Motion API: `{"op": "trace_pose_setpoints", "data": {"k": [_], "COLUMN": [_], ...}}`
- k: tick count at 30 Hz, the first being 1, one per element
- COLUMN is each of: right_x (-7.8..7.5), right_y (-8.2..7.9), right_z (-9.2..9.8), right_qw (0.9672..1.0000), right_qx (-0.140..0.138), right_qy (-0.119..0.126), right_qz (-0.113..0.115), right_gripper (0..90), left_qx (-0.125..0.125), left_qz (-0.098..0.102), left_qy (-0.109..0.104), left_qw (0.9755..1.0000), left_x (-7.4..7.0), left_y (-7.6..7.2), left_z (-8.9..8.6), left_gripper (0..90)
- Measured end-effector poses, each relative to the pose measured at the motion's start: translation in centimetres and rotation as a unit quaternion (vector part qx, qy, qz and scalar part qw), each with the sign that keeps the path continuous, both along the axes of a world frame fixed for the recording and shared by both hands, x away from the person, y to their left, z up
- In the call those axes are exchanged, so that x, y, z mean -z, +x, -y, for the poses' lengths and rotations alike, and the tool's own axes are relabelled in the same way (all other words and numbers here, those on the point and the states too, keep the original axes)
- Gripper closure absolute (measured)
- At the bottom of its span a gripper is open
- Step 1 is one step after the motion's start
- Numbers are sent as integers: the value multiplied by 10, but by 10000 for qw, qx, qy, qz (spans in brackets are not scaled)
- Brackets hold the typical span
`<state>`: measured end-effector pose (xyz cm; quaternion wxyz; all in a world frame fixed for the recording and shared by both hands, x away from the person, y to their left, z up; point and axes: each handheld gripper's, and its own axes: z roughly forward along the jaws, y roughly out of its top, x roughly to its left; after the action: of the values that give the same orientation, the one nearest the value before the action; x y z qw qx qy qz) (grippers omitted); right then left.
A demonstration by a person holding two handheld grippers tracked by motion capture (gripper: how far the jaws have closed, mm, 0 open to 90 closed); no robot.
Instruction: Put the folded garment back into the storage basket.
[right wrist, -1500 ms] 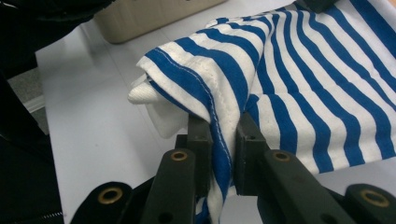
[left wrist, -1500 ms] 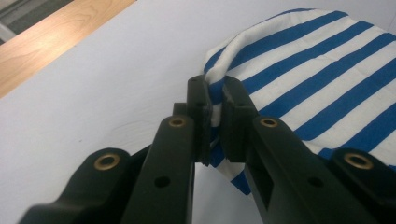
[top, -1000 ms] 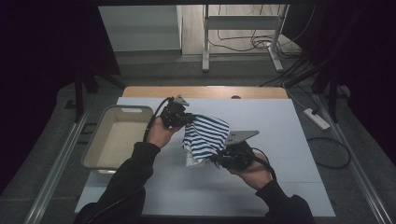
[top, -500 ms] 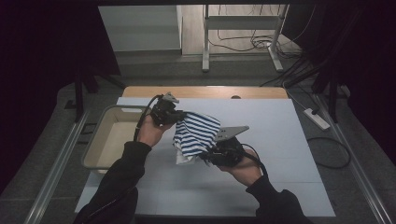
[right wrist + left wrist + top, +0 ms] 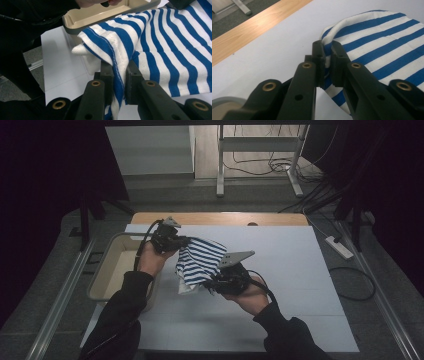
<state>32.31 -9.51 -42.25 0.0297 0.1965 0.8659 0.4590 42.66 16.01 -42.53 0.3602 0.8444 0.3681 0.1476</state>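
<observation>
A blue-and-white striped cloth (image 5: 196,262) hangs folded between both grippers above the white table (image 5: 280,270). My left gripper (image 5: 186,241) is shut on the cloth's far edge; in the left gripper view its jaws pinch the rolled hem (image 5: 326,53) of the striped cloth (image 5: 382,47). My right gripper (image 5: 212,284) is shut on the near edge; in the right gripper view the striped cloth (image 5: 162,42) bunches between the two pads (image 5: 119,82). A loose white corner of the cloth droops toward the table on the left.
A beige tray (image 5: 111,270) with a grey rim sits at the table's left edge, right beside the cloth; the tray's rim (image 5: 105,17) also appears in the right gripper view. A wooden strip (image 5: 215,218) borders the table's far side. A power strip (image 5: 339,247) lies off the right edge.
Both hands have carried the cloth to the left, toward the tray, and slightly upward. Both grips stay the same.
</observation>
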Motion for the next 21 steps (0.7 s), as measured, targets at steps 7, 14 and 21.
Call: {"op": "trace_pose_setpoints", "data": {"k": [7,14,21], "right_x": [-2,-6,-8], "right_y": [3,6,7], "right_z": [-11,-24,-35], "right_qw": [10000,9999,9998], "right_qx": [-57,-106,-141], "right_qy": [20,98,155], "right_qz": [8,5,12], "right_gripper": [800,800,800], "left_qx": [-100,-165,-233], "left_qz": [6,28,33], "left_qy": [-2,50,33], "left_qw": [10000,9998,9997], "left_x": [-3,-10,-13], "left_y": [-1,0,-1], "left_z": [-13,-25,-36], "left_gripper": [834,834,834]}}
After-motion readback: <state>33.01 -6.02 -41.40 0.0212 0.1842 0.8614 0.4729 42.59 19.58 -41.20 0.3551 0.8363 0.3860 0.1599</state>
